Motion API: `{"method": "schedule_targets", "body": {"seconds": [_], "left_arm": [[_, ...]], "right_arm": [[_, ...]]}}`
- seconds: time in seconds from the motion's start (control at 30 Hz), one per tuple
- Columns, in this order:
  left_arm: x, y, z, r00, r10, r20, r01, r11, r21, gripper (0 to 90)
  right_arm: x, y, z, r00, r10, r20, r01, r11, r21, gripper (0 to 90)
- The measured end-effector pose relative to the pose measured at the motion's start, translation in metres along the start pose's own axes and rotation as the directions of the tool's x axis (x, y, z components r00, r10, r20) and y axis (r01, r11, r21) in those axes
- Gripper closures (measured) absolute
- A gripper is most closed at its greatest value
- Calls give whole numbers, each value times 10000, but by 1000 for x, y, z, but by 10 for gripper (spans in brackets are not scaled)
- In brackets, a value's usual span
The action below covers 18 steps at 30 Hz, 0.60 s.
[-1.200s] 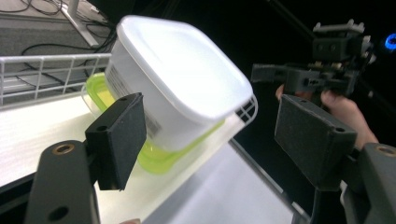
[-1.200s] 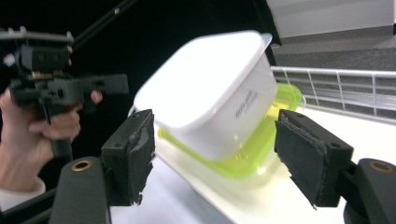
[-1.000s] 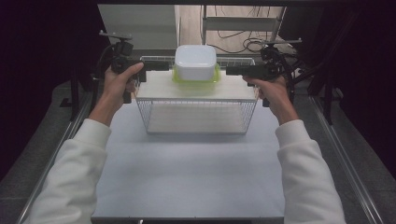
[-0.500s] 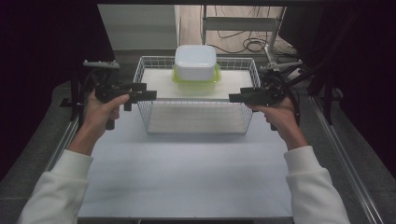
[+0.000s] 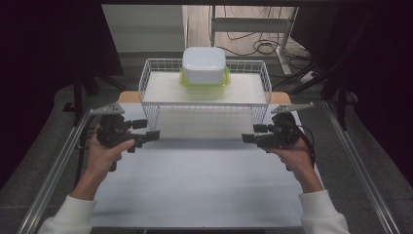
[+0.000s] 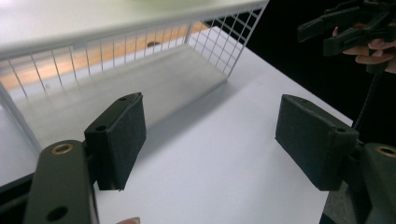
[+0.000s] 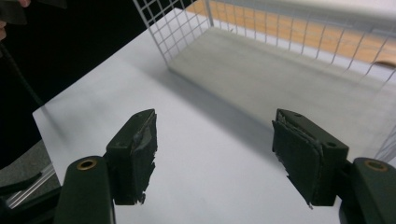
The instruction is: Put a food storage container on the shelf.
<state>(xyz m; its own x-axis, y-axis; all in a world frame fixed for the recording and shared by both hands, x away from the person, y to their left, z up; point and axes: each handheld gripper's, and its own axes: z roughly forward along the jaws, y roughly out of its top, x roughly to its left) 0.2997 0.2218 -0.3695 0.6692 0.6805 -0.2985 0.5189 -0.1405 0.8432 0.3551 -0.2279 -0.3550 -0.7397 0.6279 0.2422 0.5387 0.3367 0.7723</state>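
A white wire basket (image 5: 204,105) stands upside down at the back of the white table (image 5: 204,185), with a flat white top. On that top sits a white box on a green lid (image 5: 204,65). My left gripper (image 5: 145,129) hovers off the basket's front left corner, open with nothing between its jaws. My right gripper (image 5: 254,133) mirrors it off the front right corner, also open with nothing held. In the left gripper view the wide-apart pads (image 6: 116,135) frame the table and the basket (image 6: 224,42). In the right gripper view the basket (image 7: 173,28) lies ahead of the open pads (image 7: 299,158).
A wooden board (image 5: 127,96) shows under the basket at the table's back edge. Metal rails (image 5: 53,170) run along both sides of the table. Cables and desk legs (image 5: 253,29) lie on the floor behind. The other gripper (image 6: 355,28) appears in the left gripper view.
Both grippers have come off the basket's sides, opened and drawn back toward the person. The basket and box stay in place.
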Motion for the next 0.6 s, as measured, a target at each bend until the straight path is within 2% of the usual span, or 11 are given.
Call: {"method": "schedule_targets", "body": {"seconds": [0.13, 0.17, 0.3, 0.5, 0.6], "left_arm": [[-1, -28, 2, 9997, -226, 10, 226, 9997, -72, 242], [-1, -33, 4, 9996, -272, -7, 272, 9996, 1, 243], [-2, -58, 15, 9996, -45, -276, 62, 9981, 616, 239], [1, -83, 23, 9992, -255, -308, 274, 9976, 640, 239], [2, -92, 27, 9989, -360, -291, 381, 9967, 721, 242]], "right_arm": [[2, -29, 9, 9999, -117, -100, 118, 9999, 15, 306], [3, -35, 11, 9998, -146, -118, 147, 9999, 60, 306], [0, -62, 16, 10000, -28, -80, 28, 10000, 13, 306], [-6, -87, 15, 10000, 59, -65, -61, 9996, -267, 307], [-5, -94, 12, 10000, -28, 59, 29, 9999, -162, 307]]}}
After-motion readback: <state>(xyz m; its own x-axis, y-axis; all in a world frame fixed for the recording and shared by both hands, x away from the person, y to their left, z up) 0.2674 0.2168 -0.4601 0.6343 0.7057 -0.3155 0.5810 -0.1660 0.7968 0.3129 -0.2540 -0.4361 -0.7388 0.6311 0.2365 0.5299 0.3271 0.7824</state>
